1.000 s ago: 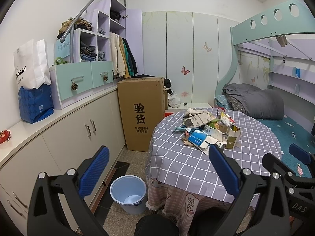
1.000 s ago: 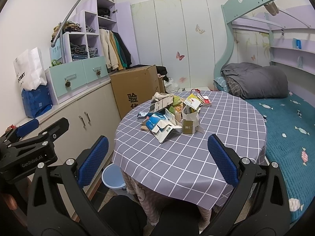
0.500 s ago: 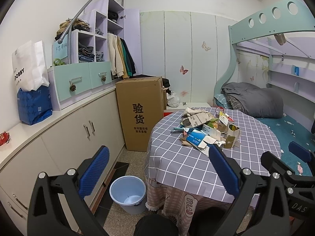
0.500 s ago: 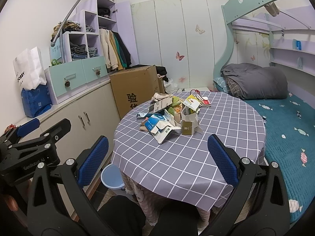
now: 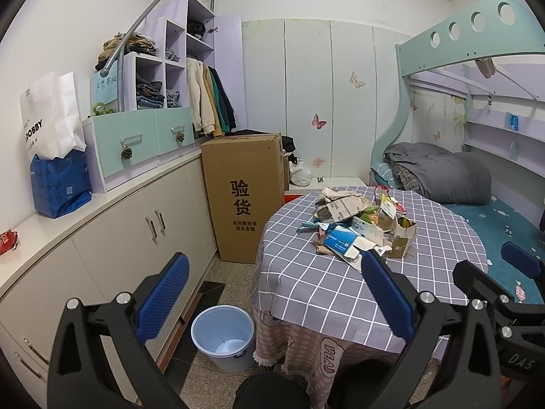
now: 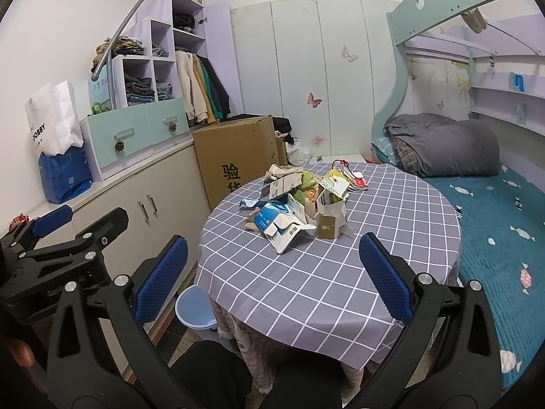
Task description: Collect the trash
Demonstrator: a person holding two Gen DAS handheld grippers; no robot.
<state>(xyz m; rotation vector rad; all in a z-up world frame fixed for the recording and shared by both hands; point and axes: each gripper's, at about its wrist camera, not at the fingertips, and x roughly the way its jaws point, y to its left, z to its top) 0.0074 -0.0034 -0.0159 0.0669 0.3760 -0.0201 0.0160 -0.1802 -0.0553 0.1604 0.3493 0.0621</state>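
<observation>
A heap of torn cardboard and paper trash (image 6: pixel 296 204) lies near the middle of the round counter covered in a grey-violet checked cloth (image 6: pixel 306 272), with a blue-and-white flattened carton (image 6: pixel 277 220) at its near edge and a small olive paper box (image 6: pixel 328 225) standing upright just beside it. The left gripper (image 5: pixel 272 293) and the right gripper (image 6: pixel 272 274) both hang short of the heap, jaws spread wide and holding nothing. On the tiled floor, between the counter and the long beige cabinet (image 5: pixel 136 238), stands a pale blue plastic bin (image 5: pixel 223 337); it looks nearly bare inside, though the bottom is hard to read. A tall brown cardboard box (image 5: pixel 243 197) stands behind, near the bed with a grey quilt (image 6: pixel 442 150).
</observation>
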